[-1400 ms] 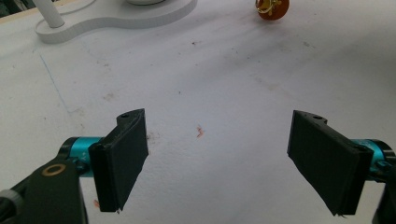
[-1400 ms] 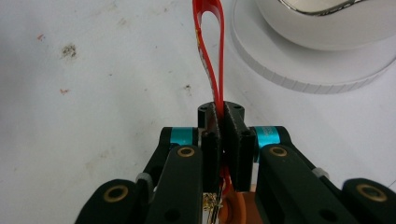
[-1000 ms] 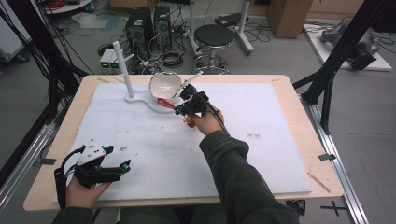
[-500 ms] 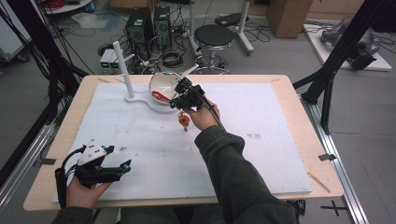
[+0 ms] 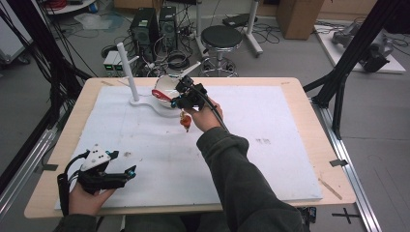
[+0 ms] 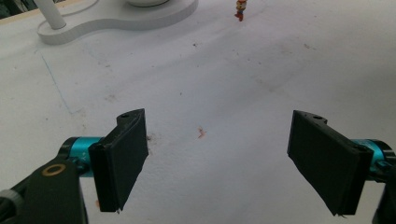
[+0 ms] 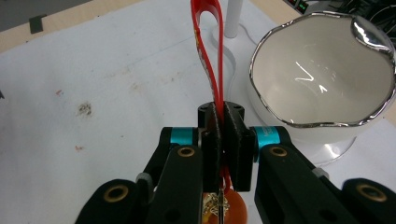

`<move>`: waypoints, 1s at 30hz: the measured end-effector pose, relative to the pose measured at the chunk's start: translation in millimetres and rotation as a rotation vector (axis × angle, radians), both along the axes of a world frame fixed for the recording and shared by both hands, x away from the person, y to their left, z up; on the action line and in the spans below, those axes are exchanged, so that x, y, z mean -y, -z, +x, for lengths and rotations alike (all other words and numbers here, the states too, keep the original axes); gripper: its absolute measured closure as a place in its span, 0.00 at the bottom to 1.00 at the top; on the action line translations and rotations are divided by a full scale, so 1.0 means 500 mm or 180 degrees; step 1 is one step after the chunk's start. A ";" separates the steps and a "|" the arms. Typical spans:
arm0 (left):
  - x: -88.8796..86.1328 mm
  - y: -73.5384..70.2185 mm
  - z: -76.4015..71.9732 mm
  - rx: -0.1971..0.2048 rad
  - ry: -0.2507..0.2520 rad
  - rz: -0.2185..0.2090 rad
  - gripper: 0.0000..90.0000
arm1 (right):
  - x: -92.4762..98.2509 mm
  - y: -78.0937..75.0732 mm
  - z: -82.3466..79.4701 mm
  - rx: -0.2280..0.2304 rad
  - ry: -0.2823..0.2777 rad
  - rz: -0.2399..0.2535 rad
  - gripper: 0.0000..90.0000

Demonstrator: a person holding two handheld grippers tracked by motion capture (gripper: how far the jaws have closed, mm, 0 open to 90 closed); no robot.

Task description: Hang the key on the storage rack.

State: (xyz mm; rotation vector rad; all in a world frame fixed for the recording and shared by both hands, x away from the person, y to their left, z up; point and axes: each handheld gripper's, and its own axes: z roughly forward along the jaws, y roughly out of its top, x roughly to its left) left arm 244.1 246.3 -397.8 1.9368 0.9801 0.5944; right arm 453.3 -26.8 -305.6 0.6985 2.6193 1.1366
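High view: wooden worktop [image 5: 309, 101] covered by a white mat [image 5: 270, 140], lightly stained. Toward the far left of the mat, a white stand [image 5: 145, 102] with an upright post, carrying a white bowl [image 5: 164, 86] with a silver rim. Right claw [image 5: 178, 99], held in the right hand [image 5: 205, 116] on a dark-sleeved arm, raised just beside the bowl, on its near right side; a red ribbon [image 5: 162, 94] runs from it toward the bowl, and a small orange ornament [image 5: 185, 122] hangs below it, above the mat. Left claw [image 5: 129, 174], in the left hand [image 5: 84, 198], low at the near left corner of the mat, well apart from the bowl, nothing in it. Left gripper view: left claw [image 6: 217, 158] with its two black jaws standing wide apart over bare, spotted mat [image 6: 233, 84]; stand base [image 6: 116, 18] at the far edge; the ornament [image 6: 240, 9], small, seen dangling at the top. Right gripper view: right claw [image 7: 223, 140] with jaws together, clamped on the red ribbon [image 7: 210, 51], whose loop rises ahead of the jaws; the orange ornament [image 7: 231, 207] hangs beneath them, partly hidden. The bowl [image 7: 322, 74], empty and glossy, sits just to the right of the jaws on its stand [image 7: 327, 149]; the post [image 7: 232, 18] is behind the ribbon.
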 end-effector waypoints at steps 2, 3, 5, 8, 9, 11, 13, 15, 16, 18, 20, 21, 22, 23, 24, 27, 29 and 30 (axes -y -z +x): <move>-0.001 0.000 0.000 0.0000 0.0009 0.0003 0.23 | -0.002 -0.003 0.002 -0.0001 -0.0003 0.0006 0.95; -0.001 0.000 0.000 -0.0004 0.0007 0.0004 0.23 | -0.004 -0.005 0.003 0.0012 -0.0010 0.0013 0.95; -0.001 0.000 0.000 -0.0002 0.0003 0.0001 0.23 | -0.007 -0.007 0.005 0.0018 -0.0027 0.0028 0.95; -0.001 0.000 0.000 -0.0002 0.0001 -0.0006 0.23 | -0.014 -0.011 0.007 0.0030 -0.0029 0.0041 0.95; -0.001 0.000 0.000 -0.0003 0.0000 -0.0011 0.23 | -0.017 -0.013 0.008 0.0023 -0.0019 0.0029 0.95; -0.001 -0.001 0.000 0.0003 0.0006 -0.0006 0.23 | -0.023 -0.015 0.009 0.0051 -0.0049 0.0046 0.95; -0.001 -0.001 0.000 0.0000 0.0001 -0.0013 0.23 | -0.029 -0.015 0.008 0.0055 -0.0050 0.0053 0.95; -0.001 -0.001 0.000 0.0001 -0.0001 -0.0013 0.23 | -0.035 -0.014 0.009 0.0055 -0.0069 0.0044 0.95; -0.001 -0.001 0.000 0.0004 0.0003 -0.0009 0.23 | -0.038 -0.013 0.009 0.0058 -0.0065 0.0046 0.95; -0.002 -0.001 0.000 0.0004 -0.0011 -0.0002 0.23 | -0.044 -0.012 0.010 0.0059 -0.0050 0.0061 0.95; -0.003 -0.001 0.000 0.0003 -0.0011 -0.0010 0.23 | -0.049 -0.013 0.013 0.0075 -0.0053 0.0059 0.95; -0.003 -0.001 0.000 0.0001 -0.0009 -0.0008 0.23 | -0.052 -0.013 0.014 0.0083 -0.0057 0.0062 0.95; -0.004 -0.001 0.000 0.0000 -0.0007 0.0000 0.23 | -0.056 -0.014 0.015 0.0100 -0.0051 0.0072 0.95; -0.004 -0.002 0.000 -0.0002 -0.0005 -0.0003 0.23 | -0.058 -0.014 0.015 0.0089 -0.0052 0.0069 0.95; -0.004 -0.002 0.000 -0.0002 -0.0006 -0.0008 0.23 | -0.062 -0.014 0.016 0.0090 -0.0060 0.0082 0.95; -0.004 -0.002 0.000 0.0003 -0.0002 -0.0011 0.23 | -0.072 -0.016 0.017 0.0111 -0.0071 0.0061 0.95; -0.004 -0.002 0.000 0.0001 0.0002 -0.0006 0.23 | -0.077 -0.018 0.017 0.0134 -0.0084 0.0056 0.95; -0.004 -0.002 -0.001 0.0002 0.0003 -0.0005 0.23 | -0.080 -0.018 0.018 0.0145 -0.0082 0.0058 0.95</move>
